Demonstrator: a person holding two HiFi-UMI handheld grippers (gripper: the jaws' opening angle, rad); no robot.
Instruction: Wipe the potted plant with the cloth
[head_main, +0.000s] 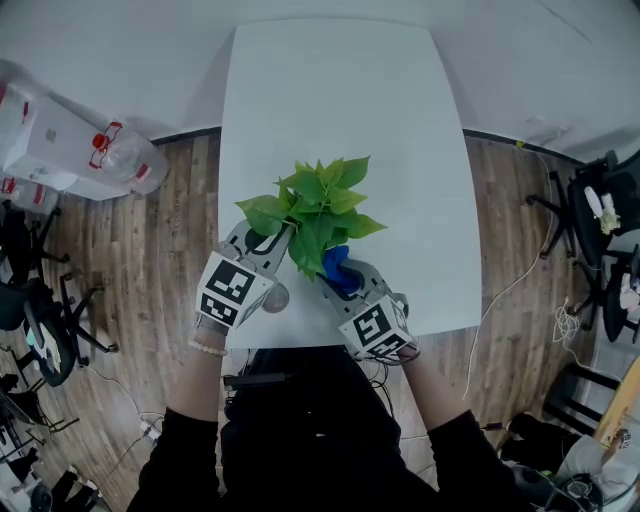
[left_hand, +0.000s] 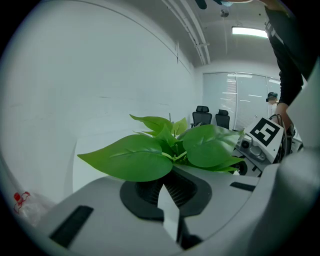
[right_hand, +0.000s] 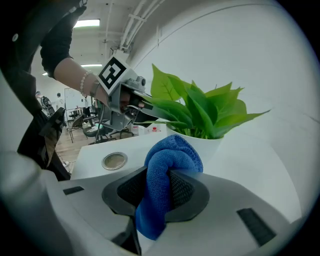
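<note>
Blue cloth (right_hand: 172, 152) inside right tool (right_hand: 160, 192)

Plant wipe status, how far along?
Done: right gripper is shut on the blue cloth; left gripper pinches a leaf of the potted plant. In hand: cloth is held low beside the white pot, not on a leaf. Left: wiping the leaves; can't tell if any is done.

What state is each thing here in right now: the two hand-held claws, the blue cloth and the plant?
Left gripper: shut, apparently pinching a leaf.
Right gripper: shut on the cloth.
Cloth: bunched up between the jaws, close to the pot.
Potted plant: upright on the table, with one leaf held out to the side.
</note>
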